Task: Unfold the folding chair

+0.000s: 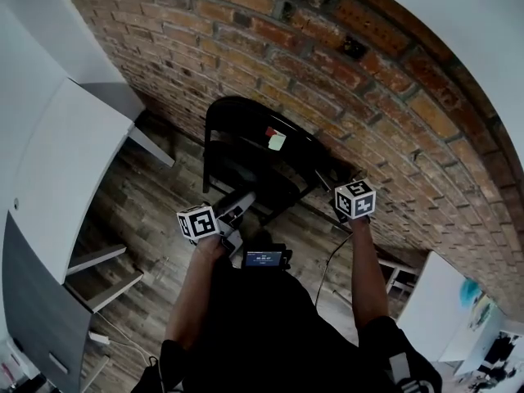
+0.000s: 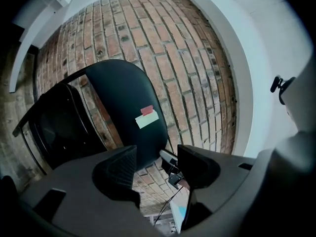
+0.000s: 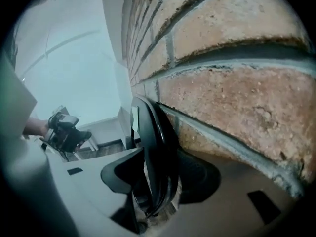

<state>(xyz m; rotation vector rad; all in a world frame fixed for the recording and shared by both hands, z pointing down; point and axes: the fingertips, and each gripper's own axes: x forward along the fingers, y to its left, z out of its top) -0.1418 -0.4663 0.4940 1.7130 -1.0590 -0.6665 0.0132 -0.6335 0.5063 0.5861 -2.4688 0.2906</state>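
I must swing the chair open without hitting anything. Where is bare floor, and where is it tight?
Bare wooden floor lies between the folding chair and the white desk. It is tight at the chair's other side: the brick wall is close, and the right claw straddles the chair's edge there.

**A:** how much room is there round the folding chair (image 1: 254, 158)?

**B:** tight at the back. Brick wall (image 1: 344, 64) sits just behind it, only a sliver between, and one jaw of the right gripper (image 3: 159, 167) is in that sliver. White cabinet (image 1: 65, 162) blocks the far left. Wooden floor (image 1: 155, 211) in front is open, so the left gripper (image 2: 157, 157) has free air there.
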